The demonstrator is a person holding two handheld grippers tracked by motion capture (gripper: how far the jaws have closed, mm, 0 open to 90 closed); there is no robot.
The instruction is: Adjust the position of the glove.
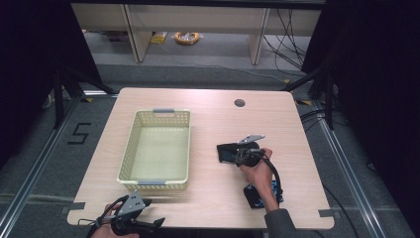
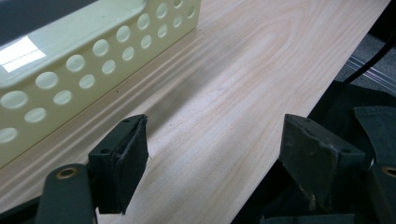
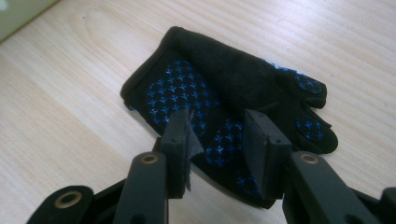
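A black glove with a blue star pattern (image 3: pixel 219 88) lies flat on the wooden table (image 1: pixel 213 119). My right gripper (image 3: pixel 215 121) hangs just over its palm, jaws partly closed but open, one on each side of a strip of the fabric. In the high view this glove (image 1: pixel 226 152) sits right of centre with the right gripper (image 1: pixel 242 154) on it. A second black and blue glove (image 1: pixel 253 197) lies nearer the front edge, partly under the forearm. My left gripper (image 1: pixel 157 223) stands open and holds nothing at the front left edge, its jaws wide apart (image 2: pixel 215 135).
A cream perforated basket (image 1: pixel 128 148) with grey handles stands left of centre, with nothing in it; its wall (image 2: pixel 70 70) is close to the left gripper. A round cable hole (image 1: pixel 239 102) sits at the table's back. Dark clothing (image 2: pixel 355 107) lies beyond the front edge.
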